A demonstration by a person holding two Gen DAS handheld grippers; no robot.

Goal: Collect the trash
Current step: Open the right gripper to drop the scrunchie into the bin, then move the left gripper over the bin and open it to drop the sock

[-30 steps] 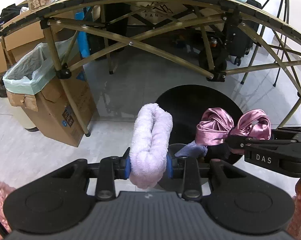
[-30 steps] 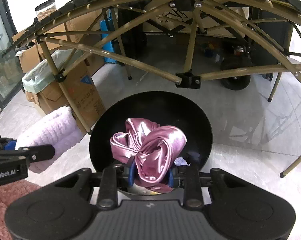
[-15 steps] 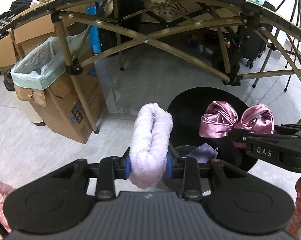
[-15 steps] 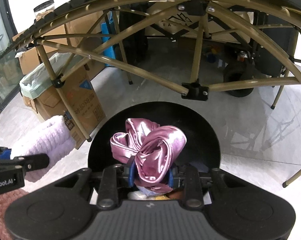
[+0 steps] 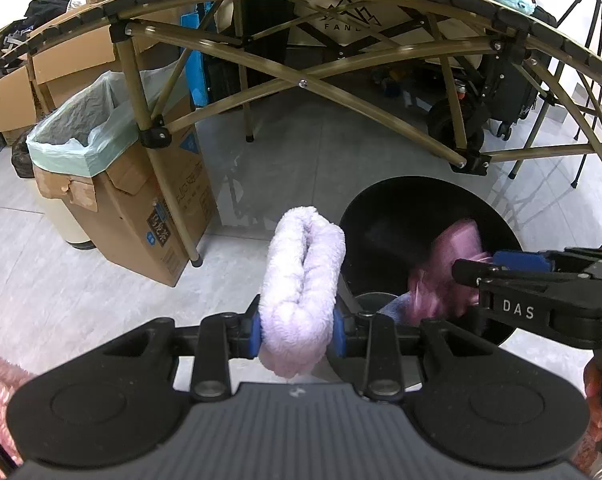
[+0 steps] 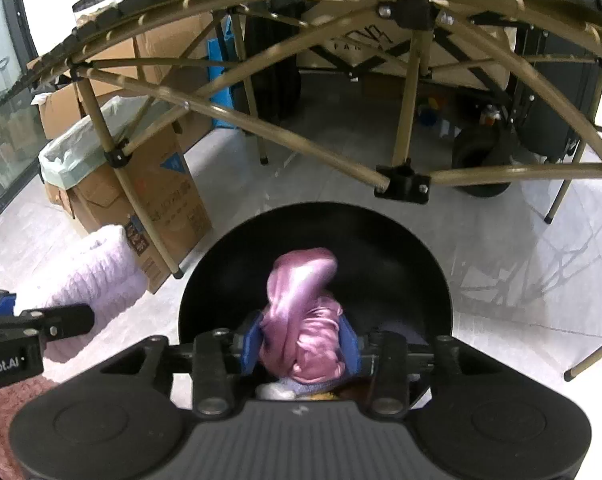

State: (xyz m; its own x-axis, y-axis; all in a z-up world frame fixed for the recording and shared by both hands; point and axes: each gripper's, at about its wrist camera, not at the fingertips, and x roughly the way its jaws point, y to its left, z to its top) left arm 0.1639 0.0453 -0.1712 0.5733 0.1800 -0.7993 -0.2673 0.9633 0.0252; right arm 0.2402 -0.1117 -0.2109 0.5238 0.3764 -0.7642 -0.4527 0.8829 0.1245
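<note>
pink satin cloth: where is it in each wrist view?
Left wrist: pink satin cloth, blurred, right of centre, by the right gripper over the black bin.
Right wrist: lower centre, between that gripper's opening pads.
Shared landmark: the black bin.

Pale grey floor tiles [image 5: 309,152] shine under bright, even light. A folding worktop with a slatted top and crossed tan metal struts [image 5: 261,88] spans the room. Beside its leg stands a brown cardboard box lined with a pale green plastic bag [image 5: 77,136], more cartons behind it. A black tripod [image 5: 593,12] stands at the right, and a glass door [image 6: 1,120] at the far left.
</note>
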